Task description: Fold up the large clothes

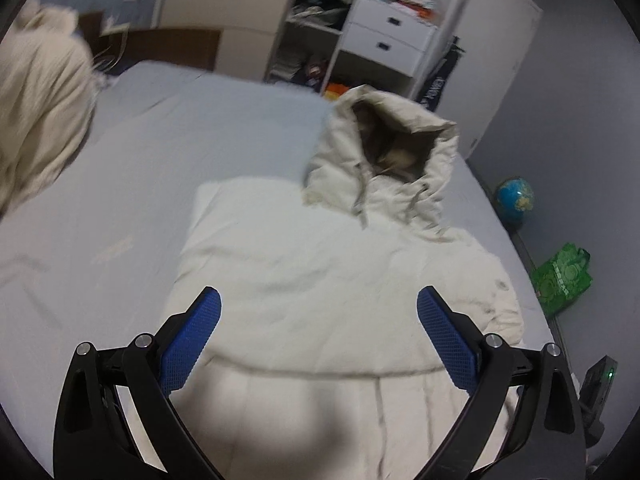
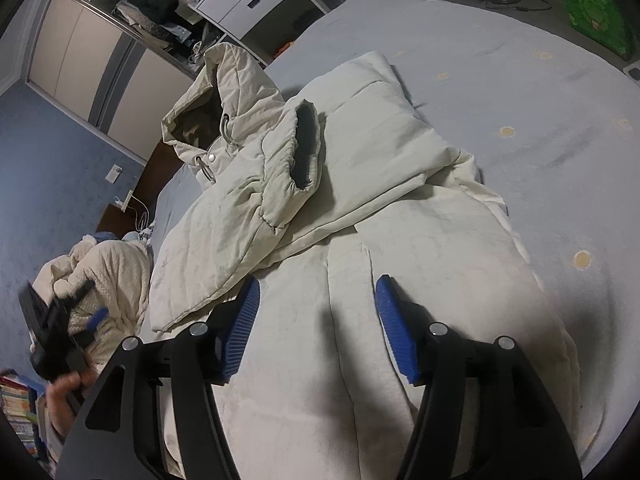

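Observation:
A cream hooded puffer jacket [image 1: 320, 272] lies spread on the bed [image 1: 160, 160], its hood [image 1: 384, 148] at the far end. My left gripper [image 1: 319, 292] hangs open above the jacket's middle, with nothing between its blue pads. In the right wrist view one sleeve is folded across the jacket's [image 2: 400, 152] chest and its dark cuff [image 2: 306, 144] faces up. My right gripper [image 2: 319, 280] stands open just over the jacket's lower part, pads apart and not pressing on the cloth. The left gripper [image 2: 60, 332] shows blurred at the left edge, held in a hand.
A cream knitted blanket [image 1: 40, 112] is heaped at the bed's left side. Beyond the bed stands an open wardrobe with white drawers [image 1: 384, 36]. A globe [image 1: 515, 196] and a green bag [image 1: 564, 280] sit on the floor at the right.

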A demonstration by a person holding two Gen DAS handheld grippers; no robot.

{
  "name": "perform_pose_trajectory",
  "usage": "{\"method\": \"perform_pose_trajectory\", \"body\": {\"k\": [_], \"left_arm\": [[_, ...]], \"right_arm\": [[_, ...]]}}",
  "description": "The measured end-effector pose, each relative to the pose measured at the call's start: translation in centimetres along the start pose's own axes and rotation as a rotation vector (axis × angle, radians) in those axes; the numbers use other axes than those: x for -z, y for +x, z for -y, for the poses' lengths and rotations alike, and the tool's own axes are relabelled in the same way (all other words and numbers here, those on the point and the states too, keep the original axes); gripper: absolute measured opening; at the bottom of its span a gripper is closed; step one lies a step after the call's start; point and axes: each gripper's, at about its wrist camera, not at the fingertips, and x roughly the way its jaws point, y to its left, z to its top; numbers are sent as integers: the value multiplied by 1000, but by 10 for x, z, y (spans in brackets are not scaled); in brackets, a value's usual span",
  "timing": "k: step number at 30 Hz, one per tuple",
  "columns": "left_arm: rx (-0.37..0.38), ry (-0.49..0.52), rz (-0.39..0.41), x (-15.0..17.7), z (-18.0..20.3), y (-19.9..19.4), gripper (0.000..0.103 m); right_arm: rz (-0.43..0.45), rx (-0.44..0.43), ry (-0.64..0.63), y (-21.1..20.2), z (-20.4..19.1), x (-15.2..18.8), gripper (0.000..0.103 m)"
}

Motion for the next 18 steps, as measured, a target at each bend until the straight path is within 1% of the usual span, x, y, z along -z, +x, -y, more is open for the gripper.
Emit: {"method": "perform_pose_trajectory", "body": {"k": [2,4,8,11,13,15,16,18], "left_arm": [[26,24,19,-8,12,10,95],[26,35,26,-13,20,24,96],[33,23,10,-9,16,58,96],[28,4,0,-2,3,76,96],[13,-8,-11,1,-10,85,96],[-18,-16,-28,2,-22,92,96],[-36,-28,-38,1,-30,96,96],[-51,-61,-42,-1,-44,98,96]], "right_arm": [[-2,1,-6,1,-1,0,57],[-1,2,-14,1,-1,0,57],[10,6,-45,0,-7,0,57],[26,4,-100,-1,-19,0,57],[34,22,-164,1,-35,-4,57],[36,50,-212,7,-51,-12,57],[40,80,-248,13,-62,-19,57],[54,121,-311,23,-80,-31,57]]}}
